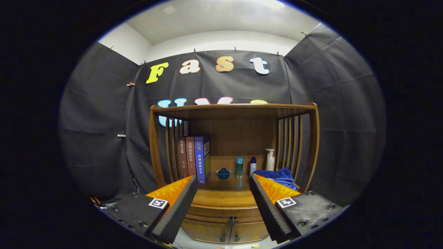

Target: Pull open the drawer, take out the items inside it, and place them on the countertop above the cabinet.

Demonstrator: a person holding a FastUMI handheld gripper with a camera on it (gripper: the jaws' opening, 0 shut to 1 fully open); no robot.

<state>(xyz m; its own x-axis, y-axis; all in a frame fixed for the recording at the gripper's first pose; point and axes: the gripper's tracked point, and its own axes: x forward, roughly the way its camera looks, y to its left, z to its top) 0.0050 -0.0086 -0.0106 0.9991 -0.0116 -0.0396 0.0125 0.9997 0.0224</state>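
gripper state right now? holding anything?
Gripper: open, fingers spread wide, holding nothing. It faces the wooden cabinet, with the closed drawer's knob between and beyond the fingers, not touched.

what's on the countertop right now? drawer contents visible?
On the countertop: three books, lidded bowl, two bottles, pump bottle, blue cloth. Drawer shut, contents hidden. Claw open, short of it.

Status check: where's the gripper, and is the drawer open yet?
Gripper open, holding nothing, facing the cabinet. Drawer shut, its knob between the fingers, ahead. Countertop carries books, bottles, cloth at the back.
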